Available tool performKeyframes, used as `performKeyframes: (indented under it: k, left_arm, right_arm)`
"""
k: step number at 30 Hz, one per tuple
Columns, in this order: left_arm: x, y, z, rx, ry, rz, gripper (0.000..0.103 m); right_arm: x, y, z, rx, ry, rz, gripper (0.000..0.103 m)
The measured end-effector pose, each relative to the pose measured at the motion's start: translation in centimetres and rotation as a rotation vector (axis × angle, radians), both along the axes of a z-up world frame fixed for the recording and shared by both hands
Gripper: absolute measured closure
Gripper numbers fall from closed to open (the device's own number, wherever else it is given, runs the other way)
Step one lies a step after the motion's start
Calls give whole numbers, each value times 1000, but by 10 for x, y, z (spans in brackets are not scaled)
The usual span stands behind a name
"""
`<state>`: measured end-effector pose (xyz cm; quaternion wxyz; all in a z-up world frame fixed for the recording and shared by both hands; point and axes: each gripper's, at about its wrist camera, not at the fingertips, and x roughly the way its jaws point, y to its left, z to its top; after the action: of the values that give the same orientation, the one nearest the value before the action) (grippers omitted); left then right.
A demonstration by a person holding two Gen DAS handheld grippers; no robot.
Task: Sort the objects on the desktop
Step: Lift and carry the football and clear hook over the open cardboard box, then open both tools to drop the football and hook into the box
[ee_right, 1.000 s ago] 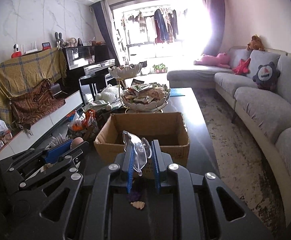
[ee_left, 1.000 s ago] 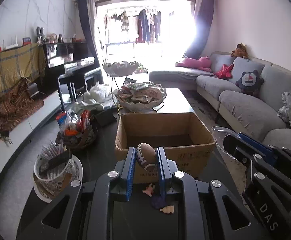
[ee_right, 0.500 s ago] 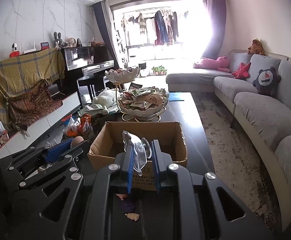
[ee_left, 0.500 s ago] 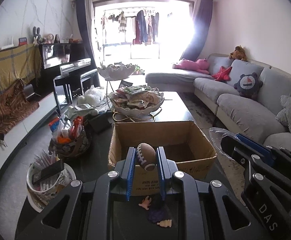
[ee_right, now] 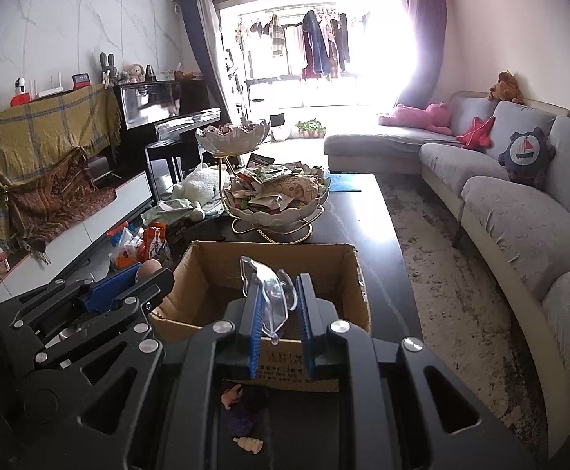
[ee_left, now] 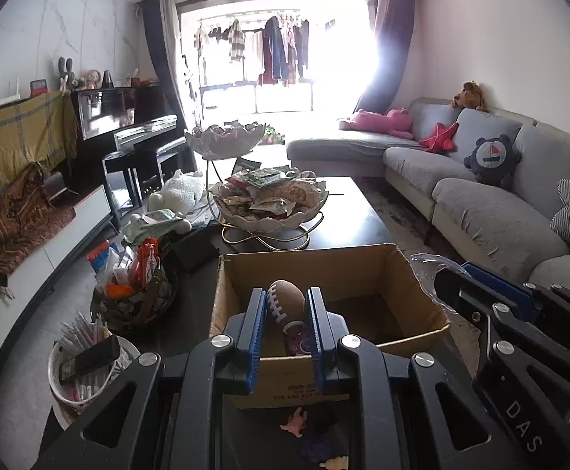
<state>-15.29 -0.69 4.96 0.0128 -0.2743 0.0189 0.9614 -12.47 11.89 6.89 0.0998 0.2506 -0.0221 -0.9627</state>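
My left gripper (ee_left: 284, 307) is shut on a small brown toy football (ee_left: 283, 299) and holds it over the near edge of an open cardboard box (ee_left: 363, 266) on the dark coffee table. My right gripper (ee_right: 278, 297) is shut on a clear plastic piece (ee_right: 269, 293) and holds it above the same box (ee_right: 214, 270). Each gripper shows at the side of the other's view. A small purple doll (ee_right: 241, 415) lies on the table below the grippers, in front of the box.
A tiered white bowl stand of snack packets (ee_left: 271, 199) stands behind the box. A wicker basket of items (ee_left: 136, 293) and a white cup of pens (ee_left: 85, 368) sit at the left. A grey sofa (ee_left: 500, 203) runs along the right.
Both grippers have moved forward and higher toward the box, still holding the football and the clear piece. The box now sits right under the fingertips.
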Motion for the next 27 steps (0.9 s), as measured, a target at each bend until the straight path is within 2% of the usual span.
performKeyframes:
  k: [7, 17, 25, 26, 27]
  left_arm:
    - [-20, 5, -5, -15, -11, -5, 84]
    - [-61, 7, -14, 8, -71, -15, 84]
    - [-74, 6, -21, 24, -96, -25, 83]
    - [-74, 6, -22, 30, -98, -25, 80]
    - [-75, 5, -22, 37, -101, -26, 66]
  right_arm:
    - [-18, 3, -6, 6, -14, -8, 87]
    - [-55, 7, -12, 27, -40, -10, 87]
    - [-73, 7, -19, 24, -64, -6, 87]
    - [-74, 7, -20, 22, -64, -4, 87]
    - [-75, 7, -20, 18, -66, -2, 87]
